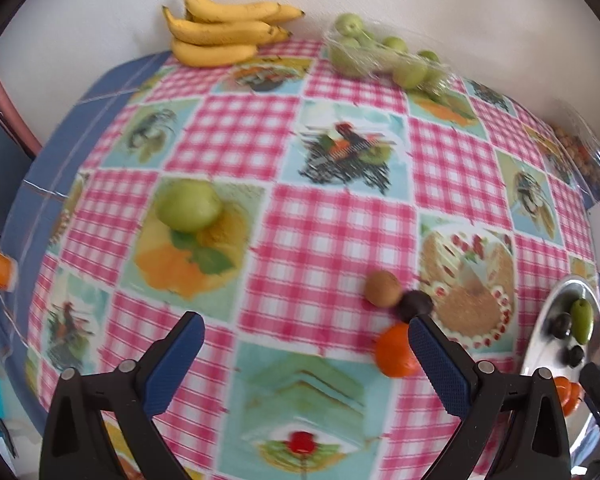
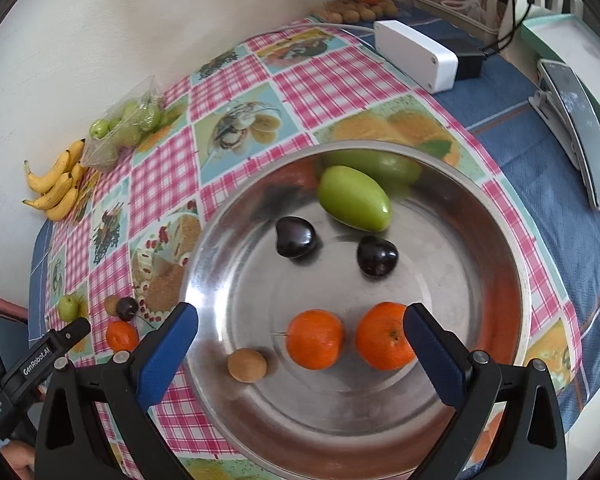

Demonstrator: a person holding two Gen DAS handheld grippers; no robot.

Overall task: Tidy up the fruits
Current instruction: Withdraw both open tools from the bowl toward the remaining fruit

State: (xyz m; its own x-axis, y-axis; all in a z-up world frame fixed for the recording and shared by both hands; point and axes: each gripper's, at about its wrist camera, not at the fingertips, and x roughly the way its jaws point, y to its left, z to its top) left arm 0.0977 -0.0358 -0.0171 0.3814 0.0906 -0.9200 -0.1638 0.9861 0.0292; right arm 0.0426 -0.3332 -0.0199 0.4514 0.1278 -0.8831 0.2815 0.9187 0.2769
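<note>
A steel bowl (image 2: 500, 264) holds two tangerines (image 2: 315, 338), two dark cherries (image 2: 295, 237), a green oblong fruit (image 2: 354, 197) and a small brown fruit (image 2: 247, 365). My right gripper (image 2: 300, 344) is open and empty above the bowl's near side. On the checked cloth lie a tangerine (image 1: 396, 350), a brown fruit (image 1: 383, 289), a dark cherry (image 1: 415, 305) and a green apple (image 1: 189, 205). My left gripper (image 1: 306, 350) is open and empty over the cloth, its right finger beside the tangerine. The bowl also shows at the right of the left wrist view (image 1: 540, 344).
A bunch of bananas (image 1: 224, 28) and a clear bag of green fruit (image 1: 384, 54) lie at the wall. A white box (image 2: 416, 54), a black adapter, a tray of small fruit (image 2: 356, 4) and a phone in a stand (image 2: 580, 128) are beyond the bowl.
</note>
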